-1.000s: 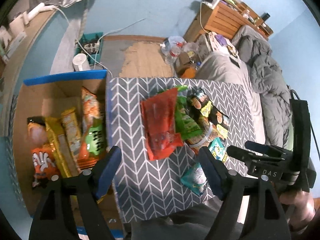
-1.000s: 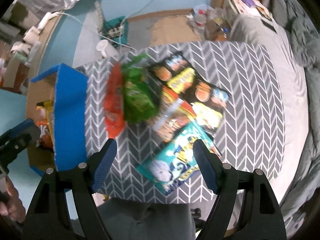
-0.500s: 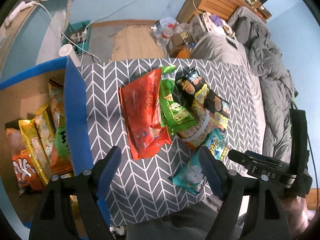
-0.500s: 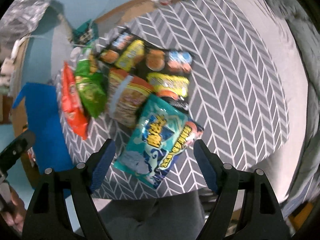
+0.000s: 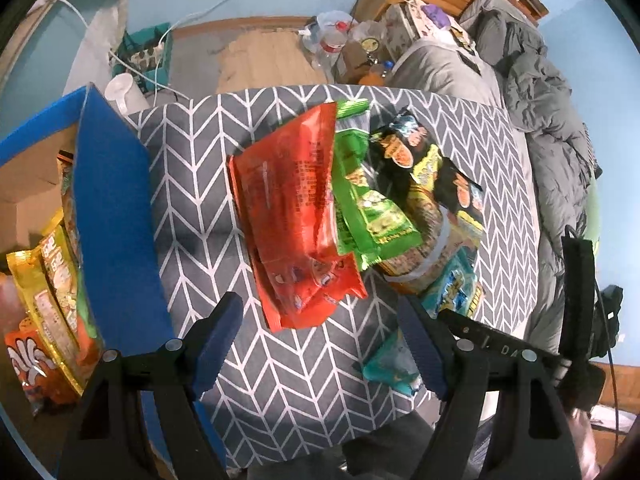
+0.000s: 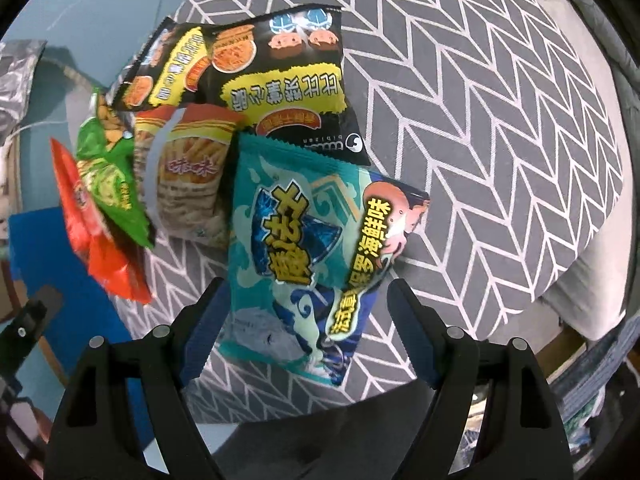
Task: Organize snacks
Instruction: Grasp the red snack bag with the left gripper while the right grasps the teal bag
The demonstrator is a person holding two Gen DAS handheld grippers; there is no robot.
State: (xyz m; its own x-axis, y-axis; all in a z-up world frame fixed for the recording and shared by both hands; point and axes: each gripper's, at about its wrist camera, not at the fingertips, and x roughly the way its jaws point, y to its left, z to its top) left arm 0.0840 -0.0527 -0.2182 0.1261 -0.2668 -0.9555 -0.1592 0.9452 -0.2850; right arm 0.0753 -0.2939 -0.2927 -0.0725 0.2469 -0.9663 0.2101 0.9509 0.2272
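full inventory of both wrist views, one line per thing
red bag: 1, red, left end of pile on the chevron cloth
green bag: 1, green, overlapping the red one
fries bag: 1, orange-clear, mid pile
black bags: 2, black-yellow, far side
teal bag: 1, teal, nearest
box: 1, blue-edged, left of table, holds snacks
bed: 1, grey, right
left gripper: open, above cloth
right gripper: open, over teal bag
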